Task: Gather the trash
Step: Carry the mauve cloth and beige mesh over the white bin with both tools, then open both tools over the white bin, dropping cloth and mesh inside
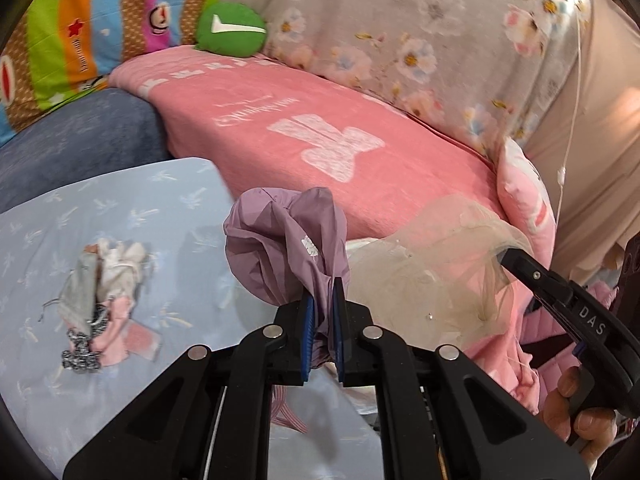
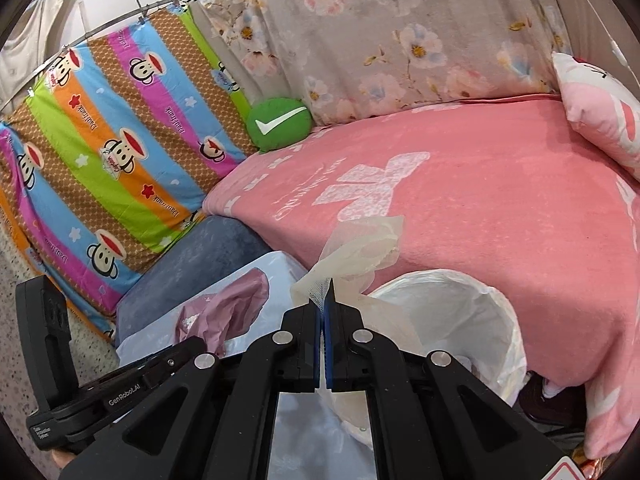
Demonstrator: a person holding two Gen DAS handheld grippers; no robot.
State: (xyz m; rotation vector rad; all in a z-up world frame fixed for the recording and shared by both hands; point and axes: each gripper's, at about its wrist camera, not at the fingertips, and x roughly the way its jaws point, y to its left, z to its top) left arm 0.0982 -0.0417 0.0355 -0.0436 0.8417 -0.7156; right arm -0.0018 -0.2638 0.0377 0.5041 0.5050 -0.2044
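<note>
While both grippers are raised over the light blue sheet [image 1: 120, 208], each one pinches a piece of trash. The left gripper [image 1: 323, 304] has its blue pads pressed together on a crumpled purple bag [image 1: 280, 248], whose bulk balloons up and to the left of the jaws. The right gripper [image 2: 325, 304] has its jaws pressed together on a pale mesh scrap [image 2: 360, 248], which stands up above the fingertips; in the left wrist view the same scrap [image 1: 432, 272] hangs from the right gripper [image 1: 506, 258] just beside the purple bag.

Taking the pink blanket [image 2: 480, 208] as landmark: a bin lined with a white bag [image 2: 480, 320] stands against the blanket's near edge, just right of the right gripper and directly beneath the mesh scrap. The light blue sheet lies against the blanket's near-left edge, and on it, well apart from the blanket, rests a heap of fabric scraps [image 1: 104, 300] in grey, white and pink. A green cushion with a white tick [image 2: 279, 122] sits at the blanket's far-left corner. A striped cartoon-print cloth [image 2: 112, 152] hangs to the left of the blanket, a grey floral cloth [image 2: 380, 40] behind it, and a pink-and-white pillow [image 2: 604, 116] lies on its right end. A hand [image 1: 576, 412] grips the right gripper's handle.
</note>
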